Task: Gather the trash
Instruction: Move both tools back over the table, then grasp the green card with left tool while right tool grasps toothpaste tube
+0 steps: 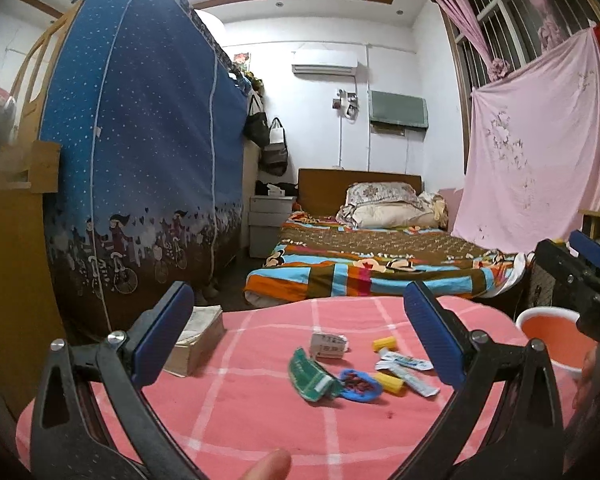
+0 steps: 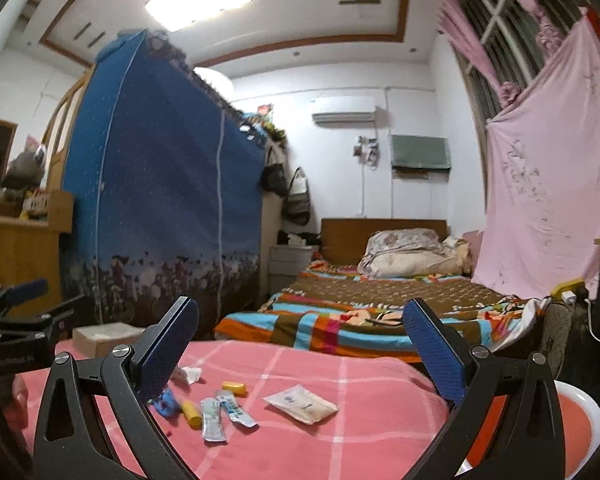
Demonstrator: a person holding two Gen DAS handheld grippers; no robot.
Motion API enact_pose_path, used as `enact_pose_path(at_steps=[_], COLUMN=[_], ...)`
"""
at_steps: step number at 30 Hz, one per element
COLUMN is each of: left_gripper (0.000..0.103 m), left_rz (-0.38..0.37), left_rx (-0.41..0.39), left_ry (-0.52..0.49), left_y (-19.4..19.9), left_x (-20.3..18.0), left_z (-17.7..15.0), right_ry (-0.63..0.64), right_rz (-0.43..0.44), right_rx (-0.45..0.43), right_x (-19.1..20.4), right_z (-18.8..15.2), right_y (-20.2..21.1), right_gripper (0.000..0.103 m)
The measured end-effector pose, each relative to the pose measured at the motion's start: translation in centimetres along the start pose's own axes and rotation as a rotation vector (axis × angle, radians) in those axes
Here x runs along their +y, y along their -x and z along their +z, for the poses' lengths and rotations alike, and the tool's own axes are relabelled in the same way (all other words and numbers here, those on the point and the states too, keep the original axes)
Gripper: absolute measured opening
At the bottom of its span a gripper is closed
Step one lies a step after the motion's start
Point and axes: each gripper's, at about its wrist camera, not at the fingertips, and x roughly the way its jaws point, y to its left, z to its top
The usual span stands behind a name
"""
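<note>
While both grippers, left (image 1: 300,336) and right (image 2: 300,354), hover spread and empty, trash (image 1: 356,372) lies mid-table on the pink cloth (image 1: 260,420), bare cloth around it; a bucket (image 1: 548,332) sits off the right edge.

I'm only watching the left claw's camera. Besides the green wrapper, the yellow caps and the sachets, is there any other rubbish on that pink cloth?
Observer: Yes. The right wrist view shows a flat beige packet lying on the pink cloth, to the right of the sachets and apart from them.
Operator: I only glimpse the other claw at my right edge. Is it holding anything?
Observer: No. The right claw is wide open, with nothing between its fingers.
</note>
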Motion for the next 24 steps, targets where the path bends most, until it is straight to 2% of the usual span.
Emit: enact_pose_path(at_steps=[2,4,6,8,11,14,16,24], left_gripper=[0.089,0.089,0.088,0.087,0.08,0.068,0.059,0.044], left_rz=[-0.005,-0.02,-0.029,-0.045,-0.07,-0.081,-0.089,-0.112], left_rx=[0.026,0.084,0.147,0.222,0.31,0.412,0.46,0.585], left_ry=[-0.003,-0.002,0.005,0.029,0.063,0.095,0.105,0.143], left_y=[-0.7,-1.9,-3.0,-4.5,-6.1,-7.7,-8.4,-10.0], left_x=[0.2,0.2,0.3,0.6,1.1,1.3,1.1,0.8], left_z=[-0.3,-0.7,-1.0,-1.1,-1.8,-2.6,-3.0,-4.3], right_ry=[0.002,0.005,0.001,-0.002,-0.021,-0.043,-0.055,-0.016], right_rz=[0.018,0.04,0.063,0.08,0.106,0.132,0.16,0.229], right_rx=[0.034,0.099,0.164,0.233,0.335,0.412,0.469,0.654], right_x=[0.2,0.5,0.6,0.7,0.6,0.4,0.5,2.0], right_z=[-0.2,-0.8,-1.5,-2.2,-3.2,-4.0,-4.7,-6.7], right_y=[-1.0,-2.4,-3.6,-4.9,-6.7,-7.9,-8.8,-11.1], right_gripper=[0.103,0.102,0.096,0.082,0.071,0.059,0.056,0.038])
